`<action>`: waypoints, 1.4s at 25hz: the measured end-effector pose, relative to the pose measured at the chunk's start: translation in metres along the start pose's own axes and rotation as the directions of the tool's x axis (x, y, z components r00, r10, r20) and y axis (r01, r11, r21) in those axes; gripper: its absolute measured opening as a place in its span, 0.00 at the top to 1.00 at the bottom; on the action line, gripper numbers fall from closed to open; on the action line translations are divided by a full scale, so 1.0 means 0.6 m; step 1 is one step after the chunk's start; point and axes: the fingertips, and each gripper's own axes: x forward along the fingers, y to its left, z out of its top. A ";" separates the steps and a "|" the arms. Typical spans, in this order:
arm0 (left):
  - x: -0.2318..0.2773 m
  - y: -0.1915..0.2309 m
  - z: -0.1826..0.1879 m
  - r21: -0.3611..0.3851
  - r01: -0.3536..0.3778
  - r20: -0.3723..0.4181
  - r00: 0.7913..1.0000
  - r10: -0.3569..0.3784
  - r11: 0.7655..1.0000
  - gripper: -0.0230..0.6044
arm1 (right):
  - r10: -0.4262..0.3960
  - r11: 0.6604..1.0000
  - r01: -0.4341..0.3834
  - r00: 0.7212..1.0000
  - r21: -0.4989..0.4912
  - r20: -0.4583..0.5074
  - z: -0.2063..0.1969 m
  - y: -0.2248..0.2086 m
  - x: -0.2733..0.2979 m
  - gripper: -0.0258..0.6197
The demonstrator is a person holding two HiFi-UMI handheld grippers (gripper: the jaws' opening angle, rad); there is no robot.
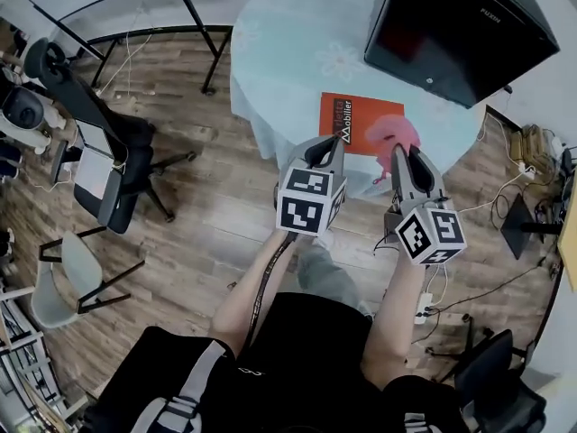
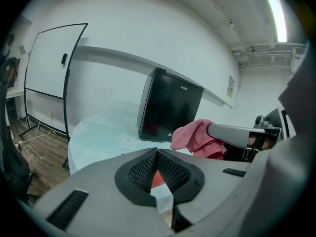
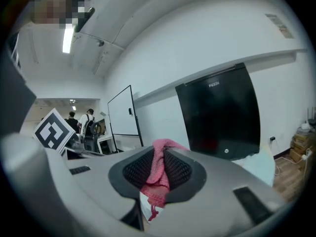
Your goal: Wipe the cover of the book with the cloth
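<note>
An orange book (image 1: 350,115) lies flat near the front edge of a round table with a pale floral cover (image 1: 288,52). A pink cloth (image 1: 394,135) hangs bunched over the book's right part, pinched in my right gripper (image 1: 398,152); in the right gripper view the cloth (image 3: 159,174) runs down between the shut jaws. My left gripper (image 1: 332,144) hovers at the book's near edge with its jaws shut on nothing (image 2: 157,154); a sliver of the orange book (image 2: 157,177) shows under them, and the cloth (image 2: 196,137) appears to its right.
A black box-like appliance (image 1: 455,25) stands at the table's back right. Office chairs (image 1: 99,152) and a whiteboard stand (image 1: 135,12) are on the wooden floor to the left. Cables and a power strip (image 1: 424,305) lie on the floor at the right.
</note>
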 end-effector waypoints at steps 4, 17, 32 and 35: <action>0.021 0.020 0.007 0.001 -0.063 -0.021 0.998 0.063 0.998 0.94 | 0.076 0.997 -0.076 0.997 -0.001 0.013 0.027 -0.012 0.031 0.86; 0.072 0.036 -0.006 -0.051 -0.058 -0.094 0.994 0.053 0.997 0.94 | 0.157 0.987 -0.154 0.986 0.052 -0.059 0.006 -0.015 0.100 0.86; 0.189 0.176 0.001 -0.190 -0.104 -0.155 0.985 0.075 0.976 0.94 | 0.240 0.971 -0.225 0.932 0.086 -0.270 -0.074 -0.003 0.299 0.86; 0.206 0.201 -0.028 -0.234 -0.126 -0.202 0.976 0.078 0.964 0.94 | 0.271 0.963 -0.253 0.902 0.097 -0.335 -0.108 0.013 0.323 0.86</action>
